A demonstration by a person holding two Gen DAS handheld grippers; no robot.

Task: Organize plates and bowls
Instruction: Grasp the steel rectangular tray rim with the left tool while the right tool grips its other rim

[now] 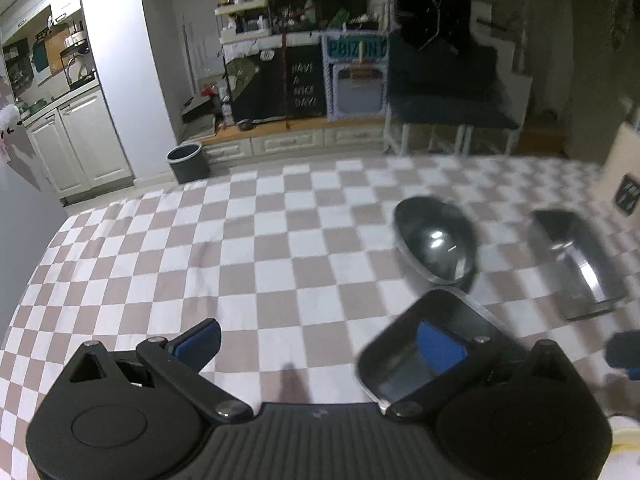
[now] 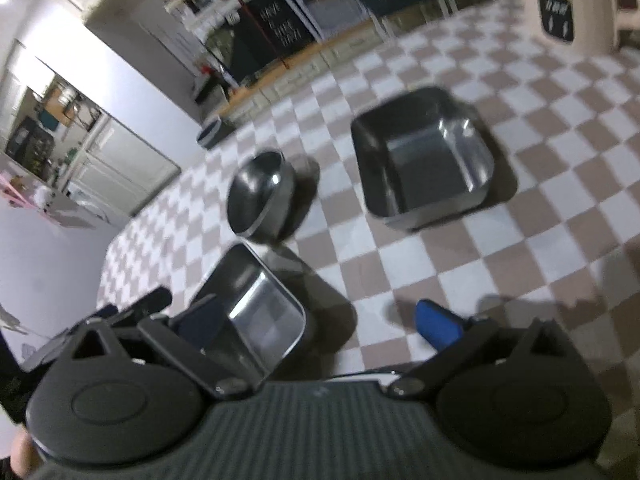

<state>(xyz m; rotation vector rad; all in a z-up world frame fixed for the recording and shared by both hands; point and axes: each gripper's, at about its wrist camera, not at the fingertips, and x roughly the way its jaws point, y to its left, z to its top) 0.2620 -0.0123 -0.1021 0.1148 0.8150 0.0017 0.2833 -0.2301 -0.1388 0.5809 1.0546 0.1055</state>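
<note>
Three steel dishes sit on the checkered tablecloth [image 1: 240, 260]. A round bowl [image 1: 436, 246] [image 2: 260, 196] stands between a small square tray [image 1: 400, 364] [image 2: 264, 312] and a larger, deeper rectangular tray [image 1: 576, 264] [image 2: 424, 156]. My left gripper [image 1: 319, 345] is open; its right blue pad hangs over the small tray, and nothing is held. My right gripper [image 2: 320, 324] is open too, with its left finger at that tray's near left rim and its right pad over bare cloth. Each gripper shows at the edge of the other's view.
A beige box with a black label [image 1: 624, 184] [image 2: 556, 8] stands at the table's far right. Beyond the far table edge are a dark bin [image 1: 188, 162] on the floor, white cabinets and a bench.
</note>
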